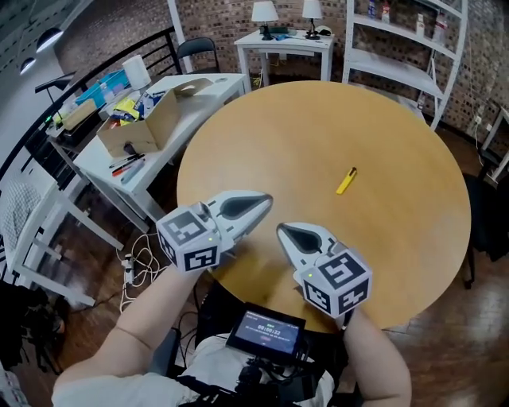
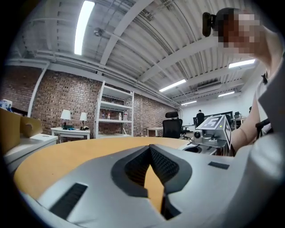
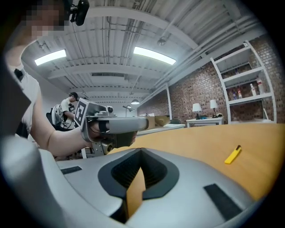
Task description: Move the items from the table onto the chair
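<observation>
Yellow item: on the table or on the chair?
On the table: the small yellow oblong item lies flat on the round wooden table.

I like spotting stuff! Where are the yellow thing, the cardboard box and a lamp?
yellow thing (image 1: pixel 346 181): head view, its middle.
cardboard box (image 1: pixel 127 138): head view, its near end wall.
lamp (image 1: pixel 264 11): head view, the shade.

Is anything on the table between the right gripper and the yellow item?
Nothing visible. Only the bare top of the round table lies between the right gripper, near the table's near edge, and the yellow item further in.
</observation>
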